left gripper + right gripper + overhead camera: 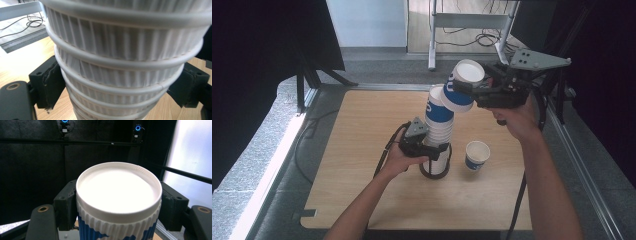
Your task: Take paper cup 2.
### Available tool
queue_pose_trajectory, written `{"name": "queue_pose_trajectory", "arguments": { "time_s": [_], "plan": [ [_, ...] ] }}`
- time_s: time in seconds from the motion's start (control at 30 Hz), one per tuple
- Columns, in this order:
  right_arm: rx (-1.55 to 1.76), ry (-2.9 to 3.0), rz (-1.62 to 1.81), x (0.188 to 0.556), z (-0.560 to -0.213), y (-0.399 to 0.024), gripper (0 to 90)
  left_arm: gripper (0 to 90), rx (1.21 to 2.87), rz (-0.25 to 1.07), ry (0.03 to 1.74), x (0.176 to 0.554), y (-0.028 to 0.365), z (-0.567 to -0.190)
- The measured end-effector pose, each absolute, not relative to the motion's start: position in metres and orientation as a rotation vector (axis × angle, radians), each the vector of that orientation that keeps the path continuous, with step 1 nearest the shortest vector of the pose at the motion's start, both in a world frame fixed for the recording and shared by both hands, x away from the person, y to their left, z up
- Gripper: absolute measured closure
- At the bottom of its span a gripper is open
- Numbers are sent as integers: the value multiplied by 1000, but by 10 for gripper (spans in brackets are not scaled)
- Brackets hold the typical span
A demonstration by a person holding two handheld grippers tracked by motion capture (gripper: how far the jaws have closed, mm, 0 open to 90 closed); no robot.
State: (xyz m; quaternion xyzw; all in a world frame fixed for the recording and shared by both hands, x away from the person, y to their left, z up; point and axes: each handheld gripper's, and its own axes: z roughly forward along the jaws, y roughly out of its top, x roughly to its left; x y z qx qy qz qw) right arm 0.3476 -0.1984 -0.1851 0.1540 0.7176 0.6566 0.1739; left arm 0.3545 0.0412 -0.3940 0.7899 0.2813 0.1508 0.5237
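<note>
A tall stack of upside-down ribbed paper cups [438,131], blue and white, stands mid-table and leans slightly right. My left gripper [436,150] is shut on the stack's lower part; its black pads [51,81] press the white rims of the stack [125,50] from both sides. My right gripper [468,88] is shut on a single blue-and-white cup [460,86], held tilted and bottom-up just above and right of the stack's top. In the right gripper view the cup's white base [118,187] sits between the jaws of the right gripper [118,203].
One cup [476,155] stands upright on the wooden table [362,150], right of the stack. A dark ring [434,174] lies around the stack's foot. A metal frame [472,20] stands beyond the table's far edge, with black curtains on both sides.
</note>
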Motion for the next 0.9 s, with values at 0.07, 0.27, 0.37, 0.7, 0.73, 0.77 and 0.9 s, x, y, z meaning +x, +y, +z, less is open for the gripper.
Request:
{"name": "queue_pose_trajectory", "arguments": {
  "time_s": [0.07,0.27,0.37,0.7,0.73,0.77,0.9],
  "plan": [
    [431,2032,1847,343,-184,-202,291,123,1891,361,673,355,41,-394],
    [437,2018,1843,335,-185,-215,291,122,1890,361,675,354,41,-394],
    [444,2015,1844,333,-189,-222,291,123,1889,363,676,354,41,-394],
    [427,2018,1850,322,-204,-237,291,122,1889,362,679,354,41,-394],
    [427,2019,1848,321,-205,-237,291,122,1889,362,680,354,40,-394],
    [427,2022,1845,320,-207,-238,290,122,1889,363,680,354,41,-394],
    [429,2033,1836,317,-216,-241,290,122,1892,366,681,354,40,-394]
  ]
}}
